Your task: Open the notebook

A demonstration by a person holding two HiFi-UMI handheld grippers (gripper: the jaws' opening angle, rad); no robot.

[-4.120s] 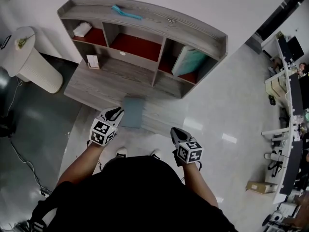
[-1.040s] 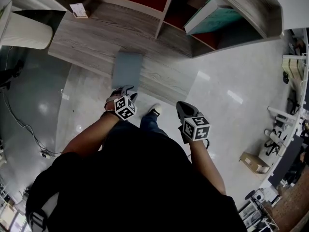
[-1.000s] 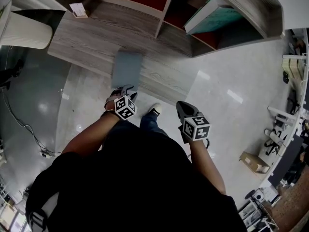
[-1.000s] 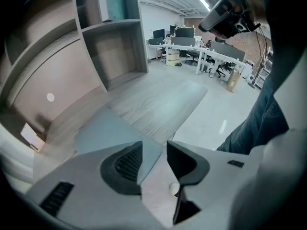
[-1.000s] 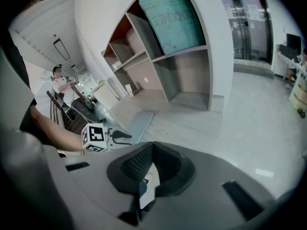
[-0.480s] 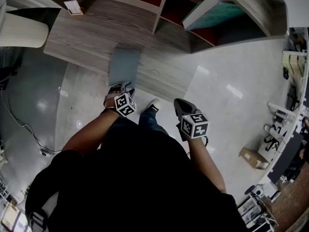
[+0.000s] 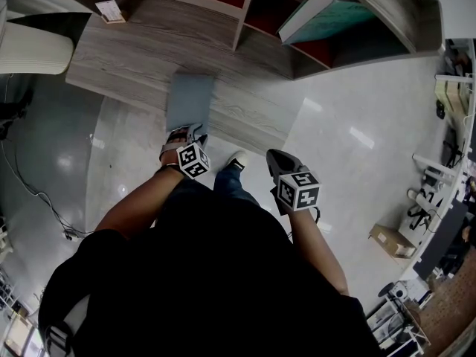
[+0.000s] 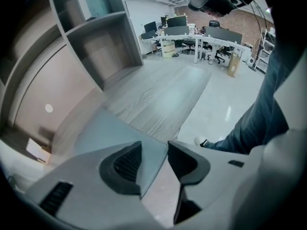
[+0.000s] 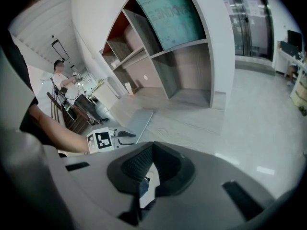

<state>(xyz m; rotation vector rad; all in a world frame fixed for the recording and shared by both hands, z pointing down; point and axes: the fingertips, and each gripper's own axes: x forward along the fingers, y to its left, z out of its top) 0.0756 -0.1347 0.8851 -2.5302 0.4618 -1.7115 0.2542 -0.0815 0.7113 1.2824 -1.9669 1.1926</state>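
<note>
A closed grey-blue notebook point(image 7: 190, 101) lies on the wooden desk point(image 7: 126, 58), its near end overhanging the front edge. My left gripper point(image 7: 195, 134) is at that near end. In the left gripper view the notebook point(image 8: 110, 133) has its near corner between the left gripper's point(image 8: 153, 152) jaws. The jaws are closing, but a gap still shows beside the cover. My right gripper point(image 7: 277, 157) hangs apart to the right over the floor, empty, with its tips together. The right gripper view point(image 9: 152, 146) shows the notebook point(image 9: 139, 120) and the left gripper point(image 9: 122, 134) further off.
A shelf unit stands at the back of the desk with a teal book point(image 7: 331, 17) leaning in one bay. A small card point(image 7: 113, 10) sits on the desk's left. A white bin point(image 7: 33, 50) stands left. My shoe point(image 7: 236, 160) is below the desk edge.
The left gripper has rolled slightly and stays at the notebook's near end. The right gripper has not moved. The notebook stays closed.
</note>
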